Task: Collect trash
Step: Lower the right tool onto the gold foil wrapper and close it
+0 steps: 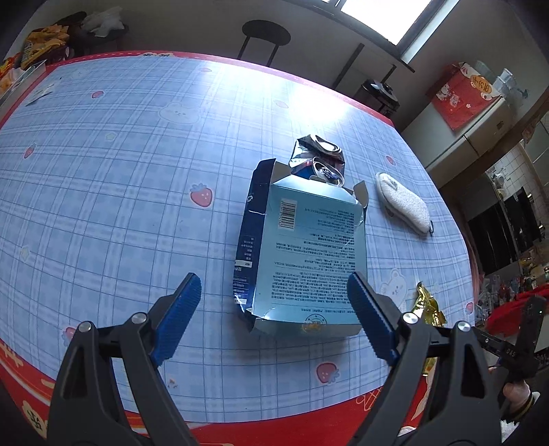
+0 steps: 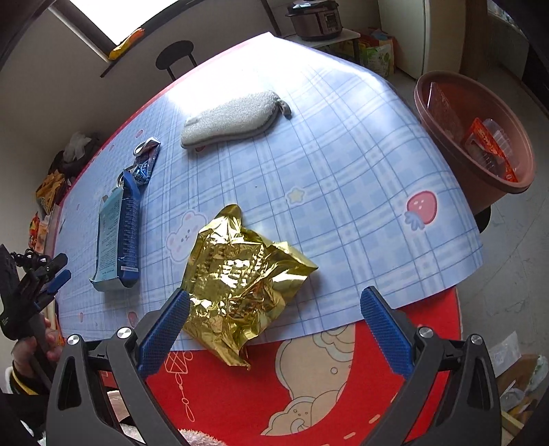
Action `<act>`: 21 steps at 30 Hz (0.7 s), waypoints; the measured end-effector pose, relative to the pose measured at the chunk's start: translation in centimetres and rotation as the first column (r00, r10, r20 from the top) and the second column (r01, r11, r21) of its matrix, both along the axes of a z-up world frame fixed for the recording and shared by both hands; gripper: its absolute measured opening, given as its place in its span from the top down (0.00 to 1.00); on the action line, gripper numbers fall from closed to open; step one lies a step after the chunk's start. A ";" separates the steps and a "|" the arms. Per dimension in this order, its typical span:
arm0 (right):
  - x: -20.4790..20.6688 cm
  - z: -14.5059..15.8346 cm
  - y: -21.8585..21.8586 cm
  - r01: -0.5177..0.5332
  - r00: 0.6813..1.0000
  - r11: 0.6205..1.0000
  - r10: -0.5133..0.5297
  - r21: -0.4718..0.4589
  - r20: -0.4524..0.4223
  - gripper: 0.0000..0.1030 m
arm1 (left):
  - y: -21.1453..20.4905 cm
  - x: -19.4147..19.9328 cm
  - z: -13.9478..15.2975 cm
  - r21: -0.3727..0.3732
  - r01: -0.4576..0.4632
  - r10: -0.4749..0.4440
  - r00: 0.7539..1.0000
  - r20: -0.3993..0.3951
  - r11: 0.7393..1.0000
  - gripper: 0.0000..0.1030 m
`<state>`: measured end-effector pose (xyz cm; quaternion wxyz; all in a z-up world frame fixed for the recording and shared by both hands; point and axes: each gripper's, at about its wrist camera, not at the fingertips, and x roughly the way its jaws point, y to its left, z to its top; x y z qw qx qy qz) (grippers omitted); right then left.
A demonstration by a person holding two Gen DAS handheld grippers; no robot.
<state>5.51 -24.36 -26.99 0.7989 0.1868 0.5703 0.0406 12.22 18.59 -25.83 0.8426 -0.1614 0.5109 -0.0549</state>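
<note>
A flattened light-blue carton [image 1: 308,247] lies on the table ahead of my left gripper [image 1: 274,308], which is open and empty, its near end between the fingertips. A crushed can [image 1: 317,159] lies just beyond the carton. A crumpled gold foil wrapper [image 2: 240,274] lies at the table's front edge; my right gripper [image 2: 274,319] is open and empty around its near part. The carton [image 2: 115,236] and the can [image 2: 145,161] also show in the right wrist view, the wrapper [image 1: 427,305] in the left. A brown bin [image 2: 477,137] with trash stands right of the table.
A grey-white pouch [image 2: 230,118] lies at the back of the blue plaid tablecloth [image 1: 120,206]. A black stool [image 1: 266,31] stands behind the table. Snack bags [image 1: 41,44] are piled at the far left. The left gripper [image 2: 37,284] shows at the right wrist view's left edge.
</note>
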 end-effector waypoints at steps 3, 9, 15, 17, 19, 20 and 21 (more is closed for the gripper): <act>-0.4 -1.3 1.3 -0.001 0.999 1.000 0.002 0.021 -0.050 0.05 | -0.3 0.7 -0.4 -0.006 0.037 -0.037 0.999 -0.005 0.999 0.16; 0.2 -3.0 3.2 -0.006 0.994 0.998 0.012 0.060 -0.109 0.05 | -0.4 1.1 -1.3 -0.022 0.068 -0.068 0.997 -0.023 0.997 0.16; 1.7 -3.9 4.1 0.010 0.990 0.998 0.000 0.070 -0.140 0.12 | 1.0 0.7 -1.9 -0.033 0.043 -0.044 0.998 -0.035 0.999 0.16; 2.1 -3.9 4.6 0.001 0.991 0.999 0.005 0.044 -0.137 0.14 | 1.6 0.3 -2.0 -0.034 0.029 -0.030 0.999 -0.038 0.999 0.16; 2.6 -3.9 5.1 -0.013 0.991 1.000 0.013 0.007 -0.135 0.19 | 2.0 0.1 -2.2 -0.036 0.015 -0.017 0.999 -0.045 0.999 0.16; 2.8 -3.9 5.2 -0.017 0.991 1.000 0.015 -0.016 -0.131 0.25 | 2.3 -0.1 -2.3 -0.038 0.010 -0.012 0.999 -0.048 0.999 0.16; 3.0 -3.8 5.3 -0.024 0.992 0.999 0.018 -0.039 -0.127 0.29 | 2.4 -0.3 -2.4 -0.040 0.004 -0.006 0.999 -0.051 0.999 0.16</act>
